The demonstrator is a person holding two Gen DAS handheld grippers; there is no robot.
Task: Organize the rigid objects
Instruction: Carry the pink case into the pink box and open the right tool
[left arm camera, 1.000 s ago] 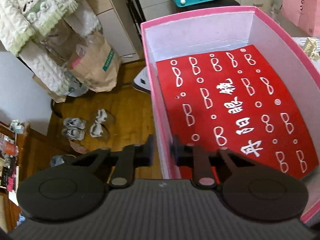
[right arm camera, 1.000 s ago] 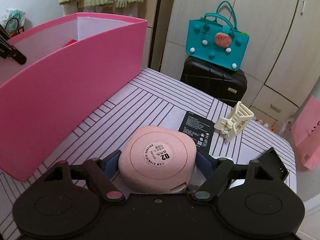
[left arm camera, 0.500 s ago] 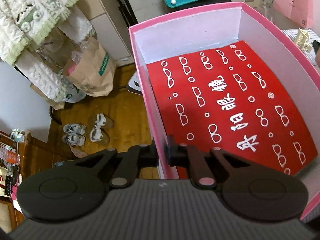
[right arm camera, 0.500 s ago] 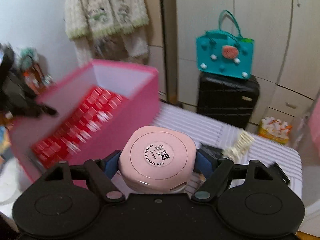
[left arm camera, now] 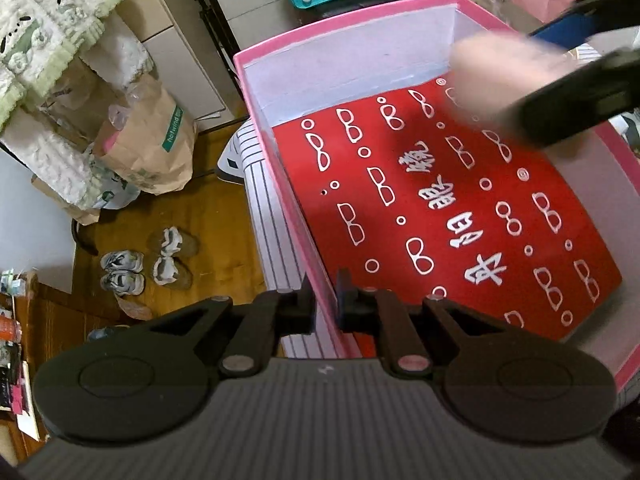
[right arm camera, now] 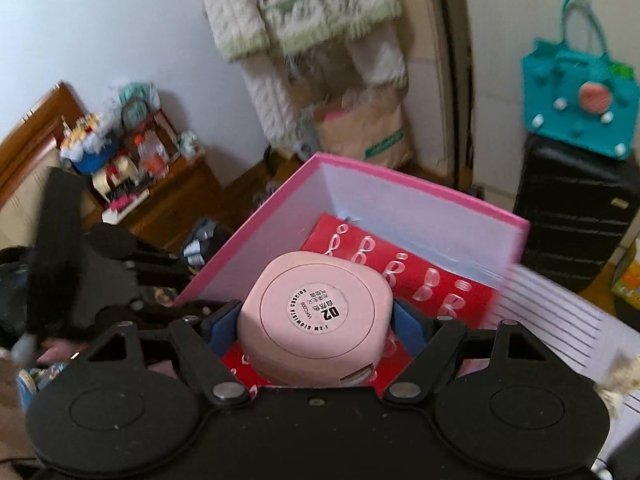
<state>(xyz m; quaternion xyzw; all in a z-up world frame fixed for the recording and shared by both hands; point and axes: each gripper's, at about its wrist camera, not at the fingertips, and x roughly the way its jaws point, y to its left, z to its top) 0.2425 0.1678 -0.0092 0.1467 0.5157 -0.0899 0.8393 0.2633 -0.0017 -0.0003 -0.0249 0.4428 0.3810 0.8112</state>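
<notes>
A pink box with white inner walls holds a flat red item printed with white glasses. My left gripper is shut on the box's near left wall. My right gripper is shut on a rounded pink case with a round label, its blue pads pressing both sides. The case hangs above the box's open top, over the red item. In the left wrist view the pink case appears blurred over the box's far right corner, between the right gripper's fingers.
The box stands on a striped surface beside a wooden floor with shoes and a paper bag. A teal bag sits on a black suitcase. A cluttered wooden cabinet stands at the left.
My right gripper has lifted the pink case off the striped surface and carried it left, over the open box. The left gripper has kept its hold on the box wall.
</notes>
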